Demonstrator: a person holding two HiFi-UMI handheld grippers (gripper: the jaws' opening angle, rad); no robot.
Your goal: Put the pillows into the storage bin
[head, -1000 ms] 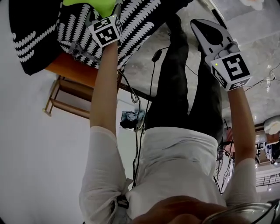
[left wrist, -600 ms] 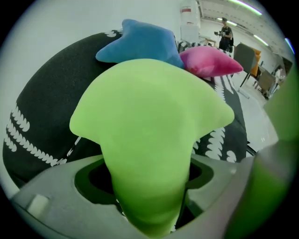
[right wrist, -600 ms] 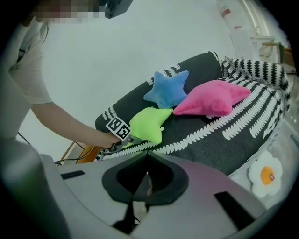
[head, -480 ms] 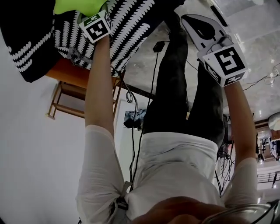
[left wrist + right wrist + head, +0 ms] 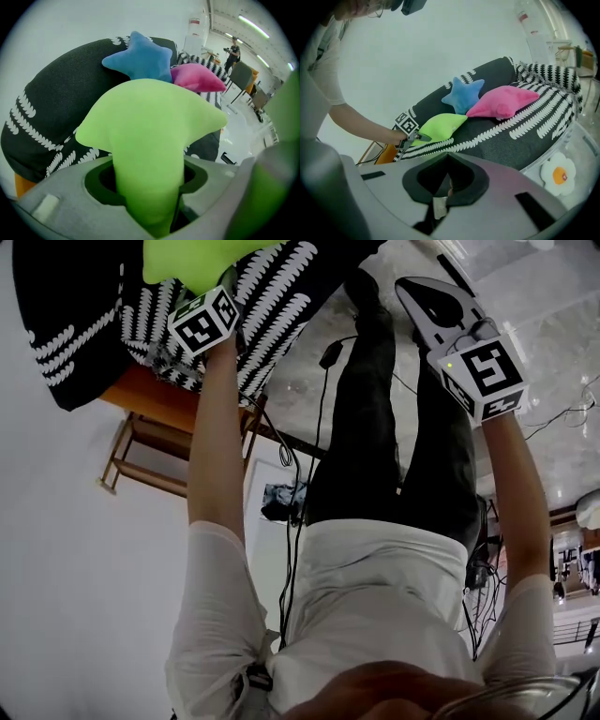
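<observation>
A lime-green star pillow (image 5: pixel 150 122) lies at the near edge of a black cushion with white leaf print (image 5: pixel 511 136). My left gripper (image 5: pixel 147 187) has just been closing and now pinches one arm of this green pillow (image 5: pixel 438 126) between its jaws. The head view shows the left gripper (image 5: pixel 220 287) at the top left, with the green pillow (image 5: pixel 187 259) above it. Behind it rest a blue star pillow (image 5: pixel 464 93) and a pink pillow (image 5: pixel 501 103). My right gripper (image 5: pixel 422 296) hangs shut and empty over the floor, off to the side. No storage bin shows.
An orange wooden stand (image 5: pixel 155 390) sits under the cushion's edge. Cables (image 5: pixel 328 357) trail over the marble floor by my legs. A fried-egg pillow (image 5: pixel 557 174) lies on the floor beside the cushion. A person (image 5: pixel 233 47) and chairs (image 5: pixel 243 77) are far behind.
The left gripper shifted left, then drew back towards me, and more of the green pillow shows above it. The right gripper drifted slightly left.
</observation>
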